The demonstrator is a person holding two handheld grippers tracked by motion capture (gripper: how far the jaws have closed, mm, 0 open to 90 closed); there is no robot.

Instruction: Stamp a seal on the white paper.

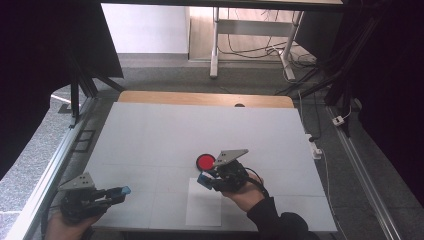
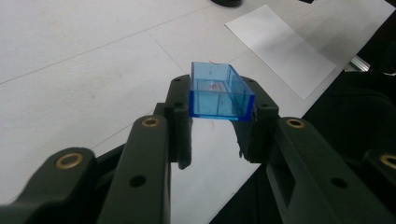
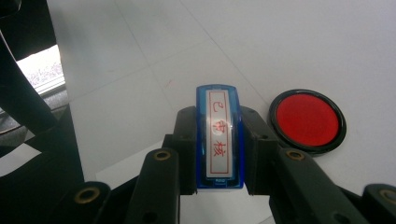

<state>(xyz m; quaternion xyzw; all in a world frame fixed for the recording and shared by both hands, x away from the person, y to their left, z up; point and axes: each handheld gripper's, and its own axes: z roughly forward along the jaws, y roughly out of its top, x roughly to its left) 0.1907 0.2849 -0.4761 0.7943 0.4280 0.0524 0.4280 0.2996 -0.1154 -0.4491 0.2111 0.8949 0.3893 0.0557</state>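
My left gripper (image 1: 118, 192) hovers near the table's front left corner, shut on a clear blue rectangular cap (image 1: 122, 190). In the left gripper view the cap (image 2: 219, 92) sits crosswise between the jaw tips, hollow side up. My right gripper (image 1: 205, 180) is near the table's front centre, shut on a blue stamp (image 1: 202, 178). The right gripper view shows the stamp (image 3: 219, 135) with its white face and red characters turned up. A round red ink pad (image 1: 205, 161) in a black rim lies just beyond the right gripper, and to the right of the stamp as ink pad (image 3: 308, 120).
A white paper sheet (image 1: 202, 210) lies on the white table (image 1: 165, 130) under and in front of the right gripper; the sheet (image 2: 285, 46) also lies beyond the left gripper. Metal rails run along both table sides. Desk legs and cables stand on the floor behind.
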